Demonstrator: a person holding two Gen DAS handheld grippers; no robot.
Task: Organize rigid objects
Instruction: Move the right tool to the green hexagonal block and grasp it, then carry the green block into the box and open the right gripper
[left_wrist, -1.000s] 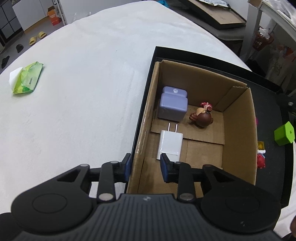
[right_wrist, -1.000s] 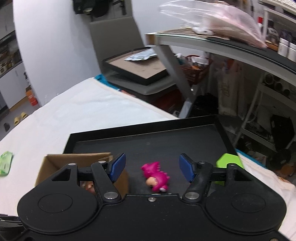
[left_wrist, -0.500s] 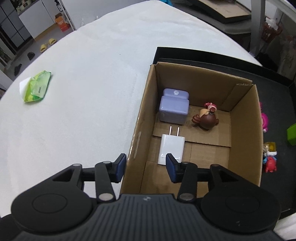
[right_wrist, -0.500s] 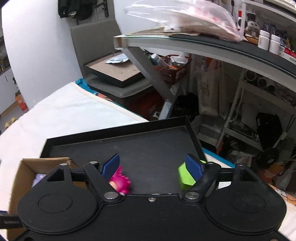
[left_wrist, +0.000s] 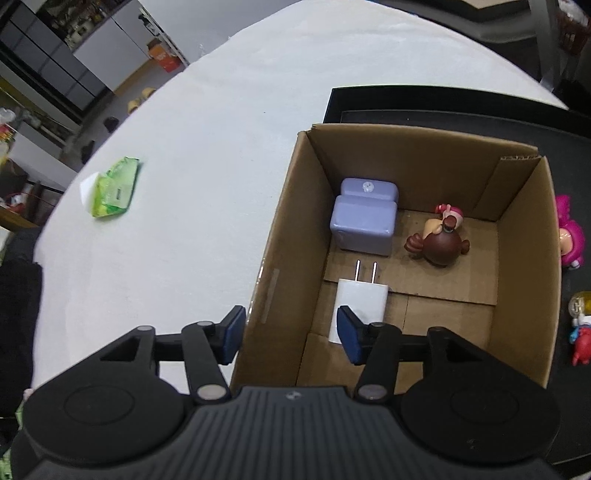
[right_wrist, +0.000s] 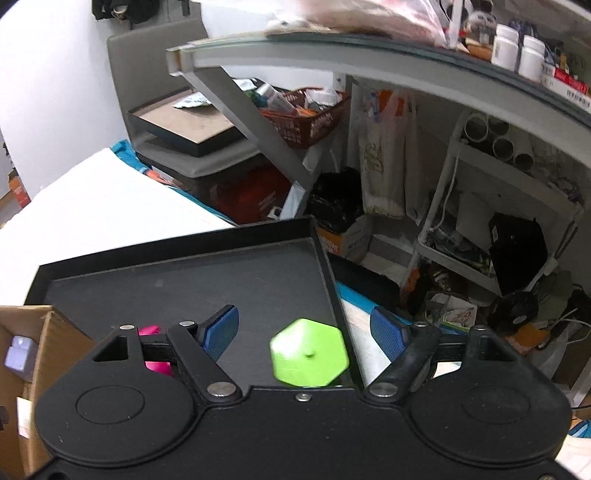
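**Both claws apart, nothing held**

Left claw (left_wrist: 291, 334) apart, straddling the near-left wall of the cardboard box (left_wrist: 524, 266); box stands on the black tray (right_wrist: 184, 273) on the white worktop (left_wrist: 184, 184); inside lie a white charger (left_wrist: 360, 301), a lilac block (left_wrist: 364, 221) and a brown figurine (left_wrist: 441, 245); right claw (right_wrist: 306, 332) apart over the tray, green hexagonal block (right_wrist: 308, 352) between its fingers, untouched; pink toy (left_wrist: 570, 236) on the tray just beside the box.

box (left_wrist: 284, 258) on tray (right_wrist: 184, 273) | charger (left_wrist: 360, 301), figurine (left_wrist: 441, 245) in box
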